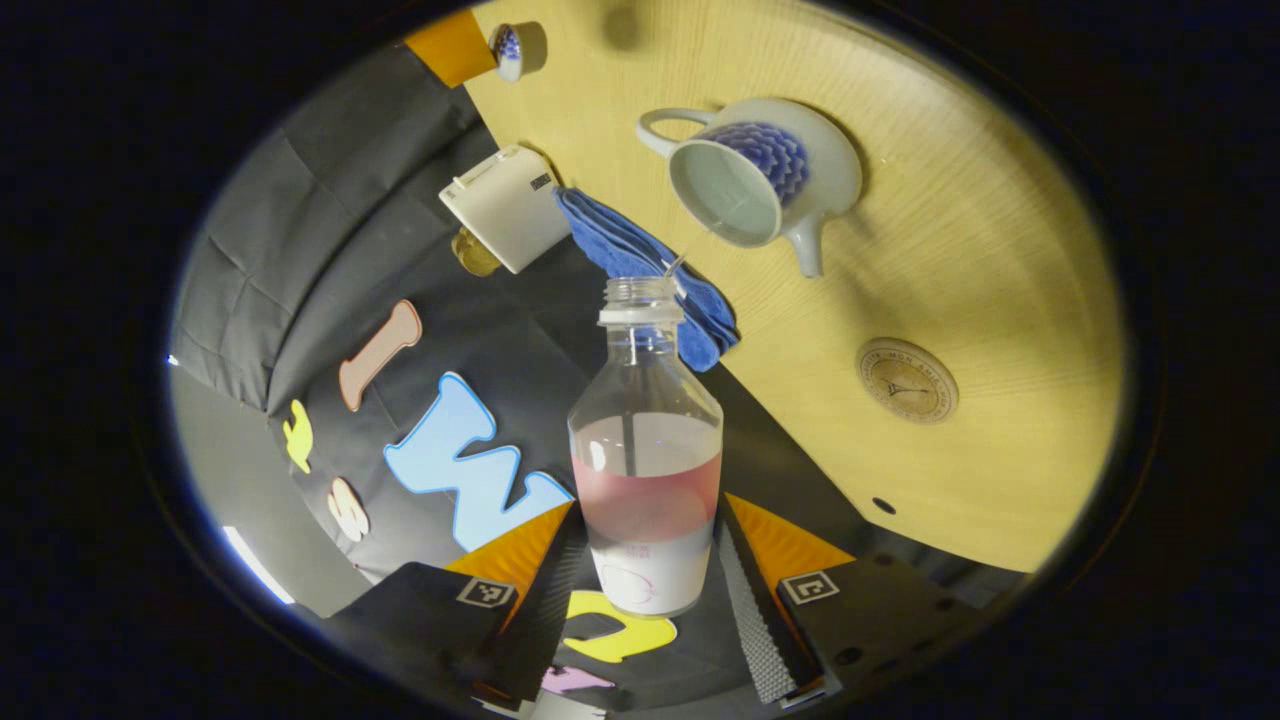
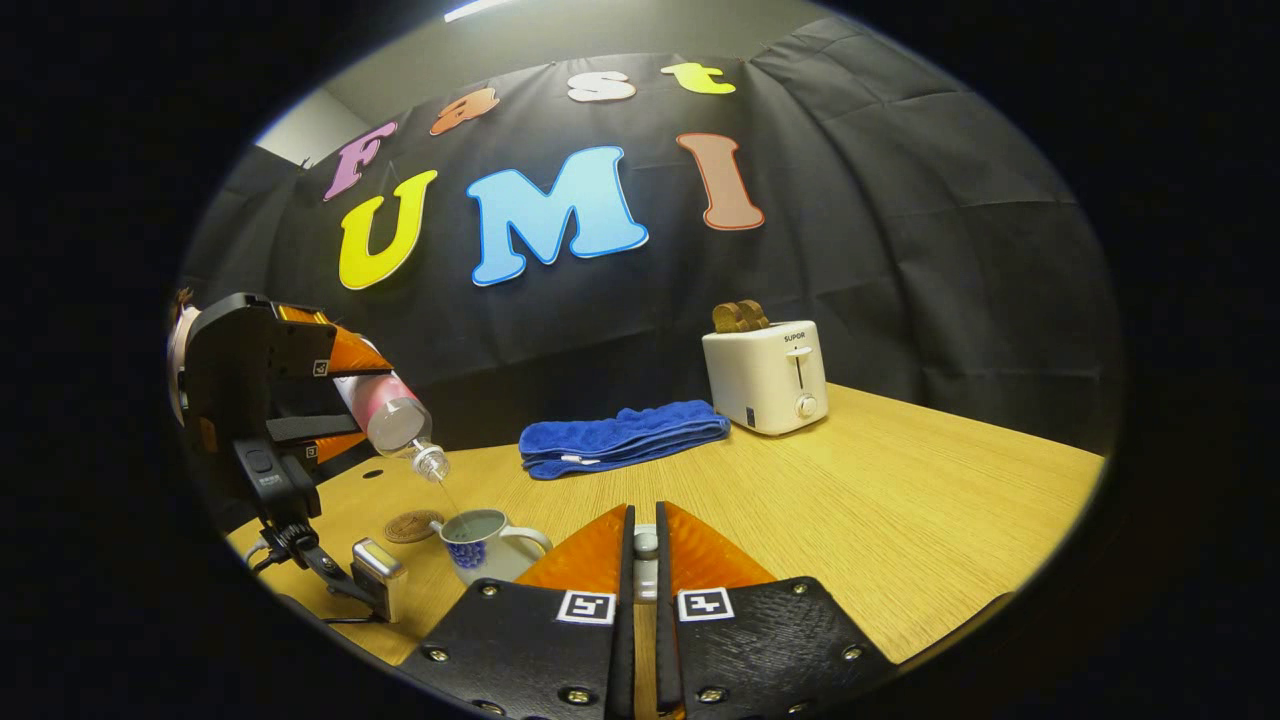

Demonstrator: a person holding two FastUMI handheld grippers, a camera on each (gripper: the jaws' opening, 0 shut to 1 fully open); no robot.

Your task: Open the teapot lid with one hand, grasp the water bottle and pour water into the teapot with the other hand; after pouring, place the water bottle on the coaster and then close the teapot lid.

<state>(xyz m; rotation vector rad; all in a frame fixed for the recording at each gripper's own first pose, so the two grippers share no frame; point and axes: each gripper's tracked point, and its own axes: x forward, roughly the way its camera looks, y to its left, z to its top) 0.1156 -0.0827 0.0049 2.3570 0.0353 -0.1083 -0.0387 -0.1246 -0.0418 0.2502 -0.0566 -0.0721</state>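
Now one hand-held gripper [image 1: 645,590] clamps one water bottle [image 1: 645,470] over one teapot [image 1: 760,180]; the other [image 2: 643,545] pinches its lid [image 2: 646,543].

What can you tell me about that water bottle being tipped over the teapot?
The water bottle is clear plastic with a pink and white label band and no cap, partly full. The left gripper clamps its lower body and tilts it neck down above the open teapot; a thin stream runs from its mouth into the pot.

You face a creased black cloth wall [image 2: 900,230] behind a light wood table [image 2: 900,480]. Above the cloth you see a grey wall [image 2: 310,125] and a bright ceiling light strip [image 2: 480,8].
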